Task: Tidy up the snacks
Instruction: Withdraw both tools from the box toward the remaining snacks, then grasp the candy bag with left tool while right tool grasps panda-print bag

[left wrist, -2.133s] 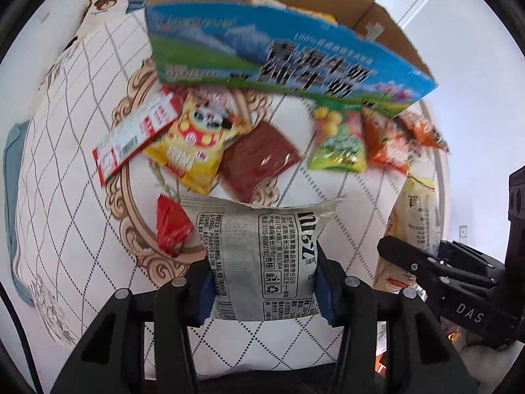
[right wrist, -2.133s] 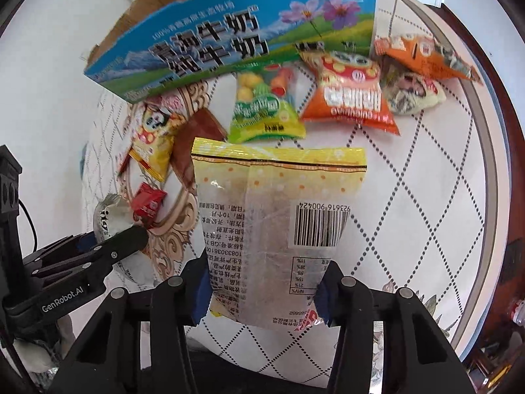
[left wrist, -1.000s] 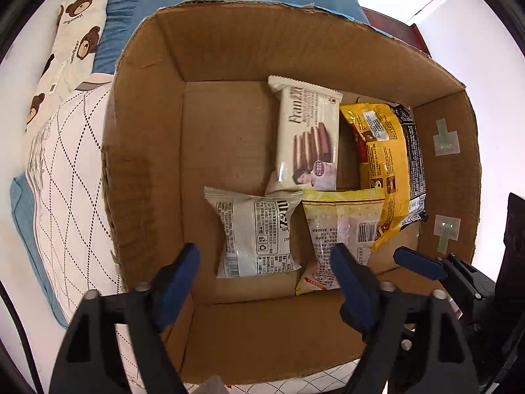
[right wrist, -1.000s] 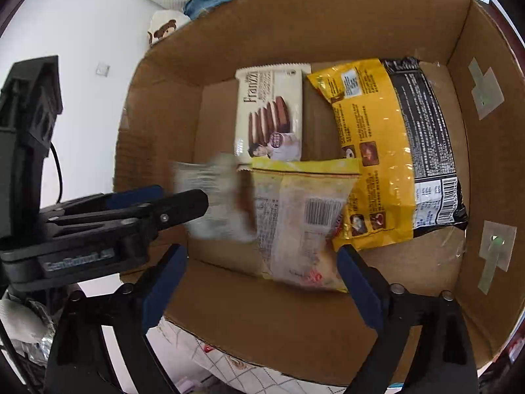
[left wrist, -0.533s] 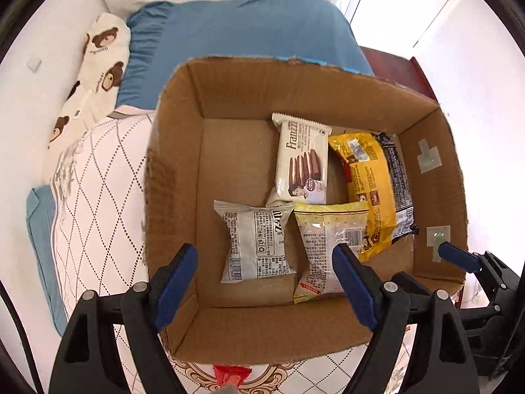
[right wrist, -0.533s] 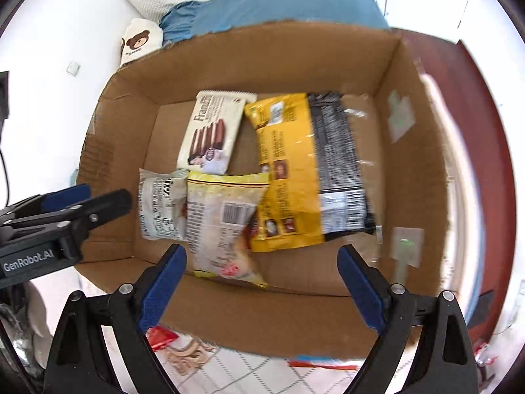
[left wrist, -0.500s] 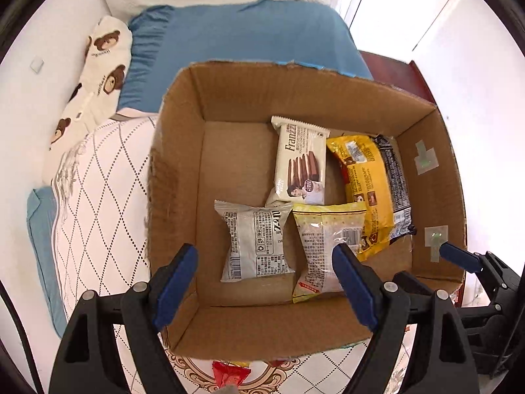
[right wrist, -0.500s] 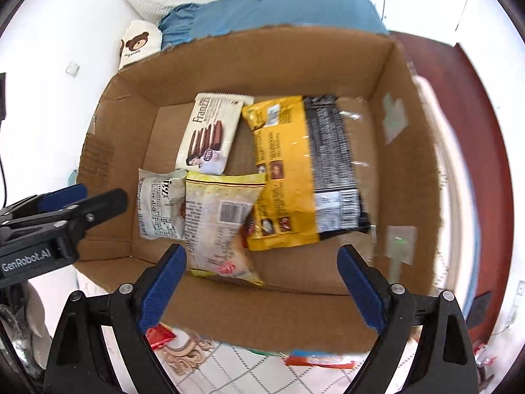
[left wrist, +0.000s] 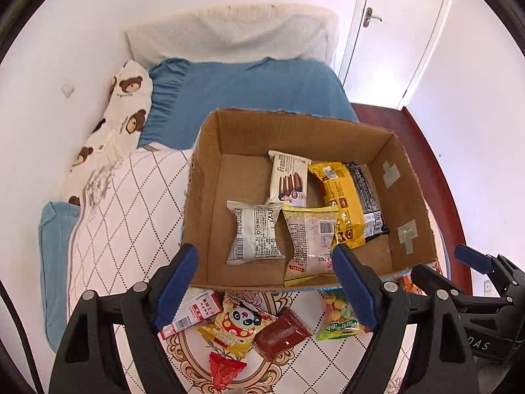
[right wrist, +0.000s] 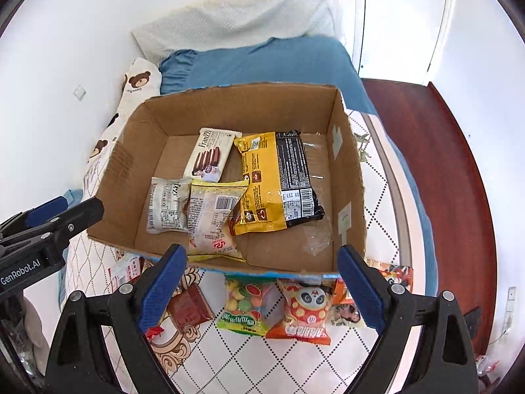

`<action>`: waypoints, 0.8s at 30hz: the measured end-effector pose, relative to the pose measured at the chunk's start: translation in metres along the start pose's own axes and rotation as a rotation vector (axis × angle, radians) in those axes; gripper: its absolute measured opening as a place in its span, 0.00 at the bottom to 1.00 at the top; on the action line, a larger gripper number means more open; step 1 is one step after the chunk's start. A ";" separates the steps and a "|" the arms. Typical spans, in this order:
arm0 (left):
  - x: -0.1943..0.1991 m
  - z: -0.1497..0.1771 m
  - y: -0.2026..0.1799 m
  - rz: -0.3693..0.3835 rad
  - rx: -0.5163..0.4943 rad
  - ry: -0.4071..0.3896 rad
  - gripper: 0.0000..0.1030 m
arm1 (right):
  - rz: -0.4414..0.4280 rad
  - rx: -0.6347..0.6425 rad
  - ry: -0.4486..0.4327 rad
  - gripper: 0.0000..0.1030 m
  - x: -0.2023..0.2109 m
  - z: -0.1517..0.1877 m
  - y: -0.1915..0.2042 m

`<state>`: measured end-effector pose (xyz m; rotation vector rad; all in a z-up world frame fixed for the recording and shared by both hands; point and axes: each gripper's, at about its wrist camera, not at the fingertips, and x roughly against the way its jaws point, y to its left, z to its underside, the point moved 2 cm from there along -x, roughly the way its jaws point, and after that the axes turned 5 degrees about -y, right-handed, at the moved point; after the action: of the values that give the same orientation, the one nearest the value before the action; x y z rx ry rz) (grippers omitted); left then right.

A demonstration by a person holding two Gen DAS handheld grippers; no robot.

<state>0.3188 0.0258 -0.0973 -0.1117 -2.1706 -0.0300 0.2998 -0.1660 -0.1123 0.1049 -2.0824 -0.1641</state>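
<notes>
An open cardboard box (left wrist: 205,177) (right wrist: 347,177) stands on the bed. Inside lie a grey-white pack (left wrist: 254,234) (right wrist: 165,208), a pale yellow pack (left wrist: 310,241) (right wrist: 213,218), a white wafer pack (left wrist: 288,179) (right wrist: 208,156) and a yellow-black bag (left wrist: 347,202) (right wrist: 279,184). My left gripper (left wrist: 262,282) is open and empty, above the box's near wall. My right gripper (right wrist: 261,284) is open and empty too. Loose snacks lie in front of the box: a yellow panda pack (left wrist: 238,326), a dark red pack (left wrist: 282,333) (right wrist: 188,308), a green candy bag (left wrist: 338,320) (right wrist: 247,308), an orange panda pack (right wrist: 303,312).
A quilted bedcover (left wrist: 115,216) lies under everything. A blue pillow (left wrist: 249,88), a bear-print pillow (left wrist: 121,111) and a white pillow (right wrist: 236,16) sit behind the box. A red candy (left wrist: 224,369) and a red-white flat pack (left wrist: 192,312) lie near. The bed edge and dark wood floor (right wrist: 436,170) are at the right.
Both grippers let go of their packs into the box and opened, then drew back and up. The loose snacks in front of the box have come into view.
</notes>
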 end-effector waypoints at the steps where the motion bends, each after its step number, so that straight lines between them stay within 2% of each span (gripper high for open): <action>1: 0.008 0.002 -0.001 -0.002 -0.007 -0.019 0.81 | -0.001 -0.002 -0.016 0.92 0.007 0.003 0.000; 8: 0.050 0.020 -0.008 -0.012 -0.037 -0.102 0.81 | -0.017 -0.013 -0.126 0.92 0.056 0.017 0.007; 11: 0.058 0.030 -0.008 -0.005 -0.026 -0.103 0.81 | -0.041 -0.027 -0.144 0.92 0.071 0.023 0.007; 14: 0.057 0.042 -0.005 -0.005 -0.012 -0.089 0.81 | -0.062 -0.050 -0.120 0.92 0.072 0.034 0.001; 17: 0.040 0.061 -0.002 -0.016 0.000 -0.026 0.81 | -0.074 -0.097 -0.059 0.92 0.052 0.050 -0.014; 18: 0.032 0.068 0.000 -0.023 0.006 0.000 0.83 | -0.075 -0.129 -0.033 0.92 0.041 0.056 -0.022; 19: 0.021 0.077 0.002 -0.033 0.013 0.031 0.91 | -0.071 -0.158 -0.007 0.92 0.028 0.062 -0.032; 21: 0.000 0.093 0.005 -0.045 0.024 0.095 0.92 | -0.059 -0.202 0.044 0.92 -0.001 0.075 -0.047; 23: -0.020 0.108 0.008 -0.060 0.035 0.146 0.92 | -0.057 -0.242 0.088 0.85 -0.031 0.085 -0.059; 24: -0.031 0.114 0.008 -0.064 0.037 0.175 0.92 | -0.054 -0.251 0.109 0.76 -0.045 0.090 -0.063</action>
<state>0.2428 0.0390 -0.1875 -0.0175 -1.9980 -0.0346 0.2446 -0.2151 -0.2048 0.0169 -1.9347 -0.4411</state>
